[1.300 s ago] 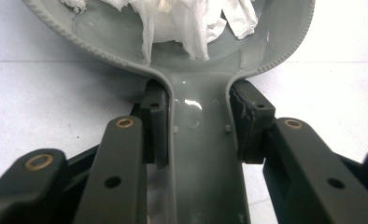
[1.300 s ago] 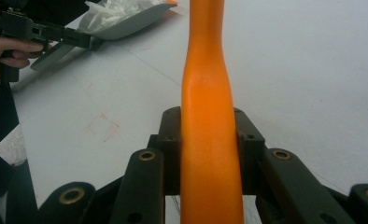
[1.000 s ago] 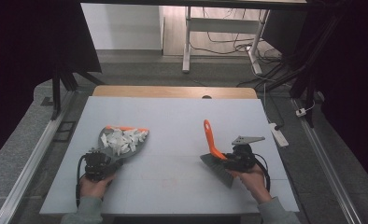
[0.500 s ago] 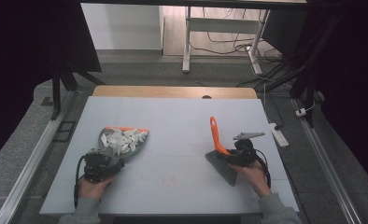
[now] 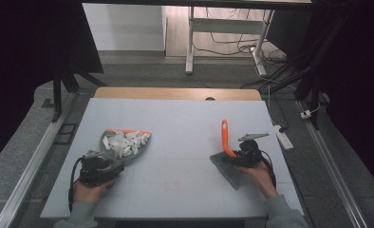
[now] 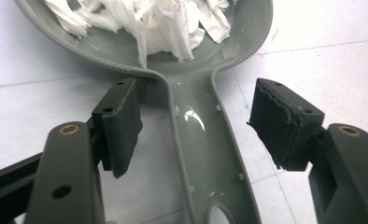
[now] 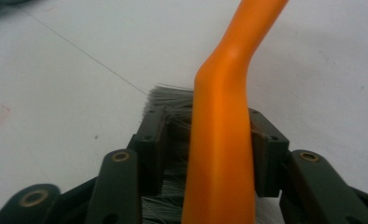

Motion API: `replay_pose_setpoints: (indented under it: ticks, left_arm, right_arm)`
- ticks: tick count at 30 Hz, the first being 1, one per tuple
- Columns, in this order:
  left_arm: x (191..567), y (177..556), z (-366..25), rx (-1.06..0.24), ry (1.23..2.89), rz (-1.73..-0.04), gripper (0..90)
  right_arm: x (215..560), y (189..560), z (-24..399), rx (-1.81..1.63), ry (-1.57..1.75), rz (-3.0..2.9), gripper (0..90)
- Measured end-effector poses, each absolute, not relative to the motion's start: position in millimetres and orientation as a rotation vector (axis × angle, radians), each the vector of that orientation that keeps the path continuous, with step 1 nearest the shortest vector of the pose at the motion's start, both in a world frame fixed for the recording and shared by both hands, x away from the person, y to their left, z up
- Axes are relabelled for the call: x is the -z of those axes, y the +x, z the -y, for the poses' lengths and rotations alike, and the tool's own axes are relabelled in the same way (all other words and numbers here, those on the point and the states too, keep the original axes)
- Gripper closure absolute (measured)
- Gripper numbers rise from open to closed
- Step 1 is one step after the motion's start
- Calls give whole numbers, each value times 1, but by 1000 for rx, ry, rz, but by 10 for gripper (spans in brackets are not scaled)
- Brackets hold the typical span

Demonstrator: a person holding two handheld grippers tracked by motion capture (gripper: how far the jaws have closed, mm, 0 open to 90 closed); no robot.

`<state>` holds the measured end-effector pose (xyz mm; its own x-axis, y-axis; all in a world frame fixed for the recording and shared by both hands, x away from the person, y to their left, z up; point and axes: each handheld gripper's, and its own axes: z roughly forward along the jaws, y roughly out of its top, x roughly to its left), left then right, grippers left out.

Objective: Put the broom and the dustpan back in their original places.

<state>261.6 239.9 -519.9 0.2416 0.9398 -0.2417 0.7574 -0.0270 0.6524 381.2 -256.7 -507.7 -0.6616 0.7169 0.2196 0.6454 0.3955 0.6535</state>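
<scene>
Grey table (image 5: pixel 185 114), bearing dustpan (image 5: pixel 104 145) at left and brush (image 5: pixel 225 135) at right, both set down. Left gripper (image 6: pixel 194 126) and right gripper (image 7: pixel 205 140): just opening, astride each handle, not squeezing. Spread wider, then back straight off, dragging nothing. From gripper views: pad gaps, heaped paper scraps (image 6: pixel 163 18); from high view: whole layout.

Pale grey table (image 5: pixel 185 123) with a wooden strip along its far edge

A grey dustpan (image 5: pixel 121 147) holding white paper scraps (image 5: pixel 126 141) lies left; an orange-handled brush (image 5: pixel 225 154) rests right, well apart.
</scene>
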Motion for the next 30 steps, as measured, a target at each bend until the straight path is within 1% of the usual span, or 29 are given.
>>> replay_pose_setpoints:
  ticks: [4,8,13,19,22,26,30]
  left_arm:
    - [515,258,-242,-364,1849,-1505,342]
    - [512,256,-243,-362,1878,-1457,351]
    - [511,255,-244,-363,1893,-1438,351]
    - [509,254,-243,-370,1905,-1405,352]
    - [507,255,-242,-373,1918,-1348,353]
    - [502,264,-243,-356,1942,-1279,352]
    - [505,268,-246,-332,1977,-1248,351]
  right_arm:
    - [511,384,258,-1072,1264,-2527,485]
    - [513,386,259,-1059,1282,-2519,470]
    - [513,384,259,-1007,1277,-2490,449]
    - [510,383,262,-1017,1261,-2467,448]
    - [506,379,263,-1047,1242,-2440,452]
    - [499,370,266,-1105,1196,-2426,462]
    - [498,359,271,-1139,1147,-2426,468]
